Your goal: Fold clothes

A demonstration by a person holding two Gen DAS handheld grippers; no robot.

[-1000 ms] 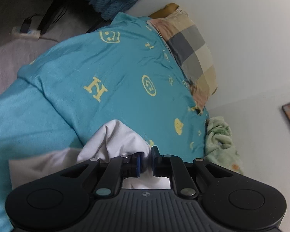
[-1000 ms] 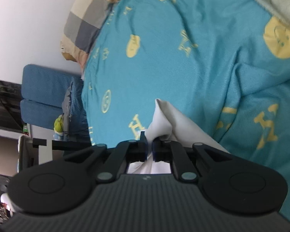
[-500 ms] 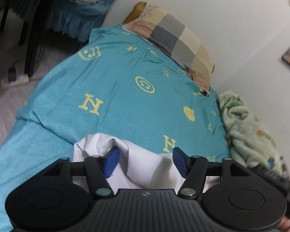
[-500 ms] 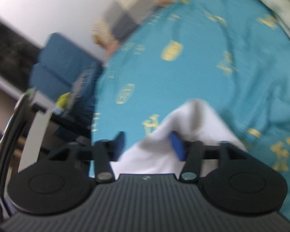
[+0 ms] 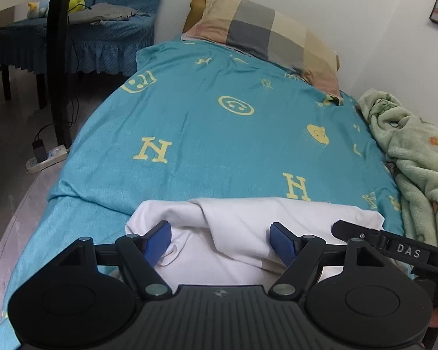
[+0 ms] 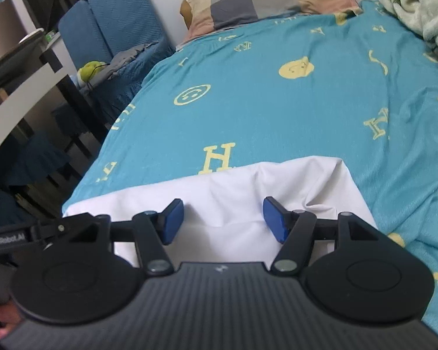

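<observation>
The white garment (image 5: 248, 233) lies at the near end of the bed (image 5: 219, 134), its far edge running straight across the bed's width, so its long axis goes left-right w/ the fold facing the pillow. In the right wrist view the white garment (image 6: 248, 192) ends in a crisp corner on the right, and teal sheet shows beyond that corner. The left part is lumpier, w/ a raised flap overlapping a lower layer (a soft ridge runs between them). Beyond the garment the sheet stretches smooth and mostly flat up to the plaid pillow (image 5: 271, 35), so there's wide room ahead. On the right the fluffy green blanket (image 5: 408, 151) bunches along the wall side; on the left the bed edge drops to the floor, where a power strip (image 5: 46, 159) sits by a dark counter leg (image 5: 58, 67). The sheet is a fine-weave teal fabric w/ yellow letters and smiley faces; the garment looks like smooth cotton, softly creased. The left hand-held gripper (image 5: 220, 240) has its blue pads spread wide apart over the garment, clamping nothing. The right hand-held gripper (image 6: 223, 218) is likewise spread apart above the cloth, gripping nothing.
</observation>
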